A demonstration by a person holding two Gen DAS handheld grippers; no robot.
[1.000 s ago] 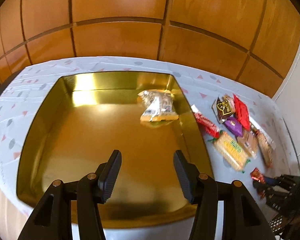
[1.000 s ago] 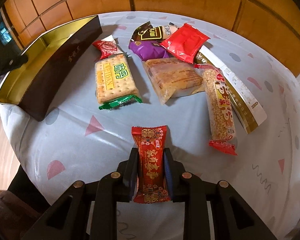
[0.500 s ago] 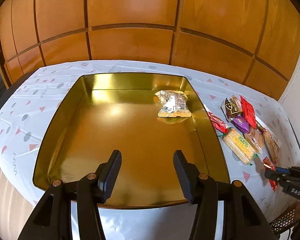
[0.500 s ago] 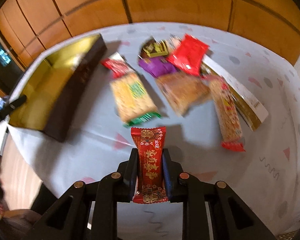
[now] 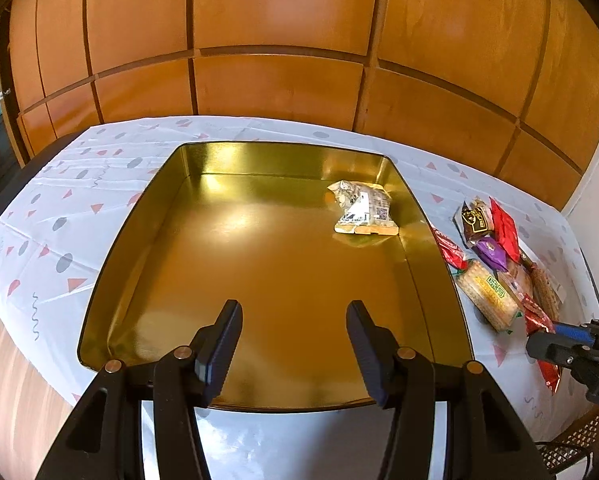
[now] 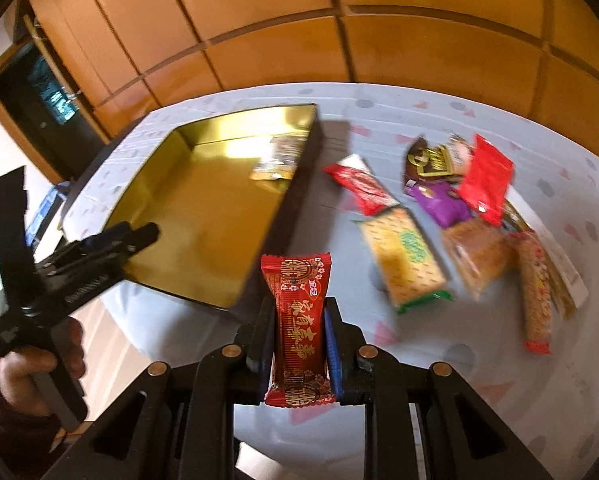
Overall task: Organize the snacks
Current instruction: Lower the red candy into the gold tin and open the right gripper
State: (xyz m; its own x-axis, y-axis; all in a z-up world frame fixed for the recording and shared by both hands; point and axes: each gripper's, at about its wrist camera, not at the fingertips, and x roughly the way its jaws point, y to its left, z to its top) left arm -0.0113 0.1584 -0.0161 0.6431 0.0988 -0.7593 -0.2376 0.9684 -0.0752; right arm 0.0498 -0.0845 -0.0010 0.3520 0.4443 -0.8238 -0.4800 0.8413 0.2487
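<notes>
A gold tin box (image 5: 235,280) stands on the patterned tablecloth; it also shows in the right wrist view (image 6: 203,216). One clear-wrapped snack (image 5: 364,214) lies in its far right corner. My left gripper (image 5: 294,344) is open and empty above the box's near edge. My right gripper (image 6: 299,332) is shut on a red snack packet (image 6: 299,320), held above the cloth right of the box's near corner. In the left wrist view the right gripper (image 5: 555,346) and its red packet (image 5: 539,320) show at the right edge.
A pile of snacks lies right of the box: a cracker pack (image 6: 405,258), a red packet (image 6: 359,186), a purple one (image 6: 443,202), a bright red one (image 6: 485,178), a brown one (image 6: 431,160), a long bar (image 6: 535,288). Wooden panel wall behind. Table edge runs near me.
My right gripper has lifted the red packet off the cloth and swung left toward the box. My left gripper has pulled back and up from the box, still open.
</notes>
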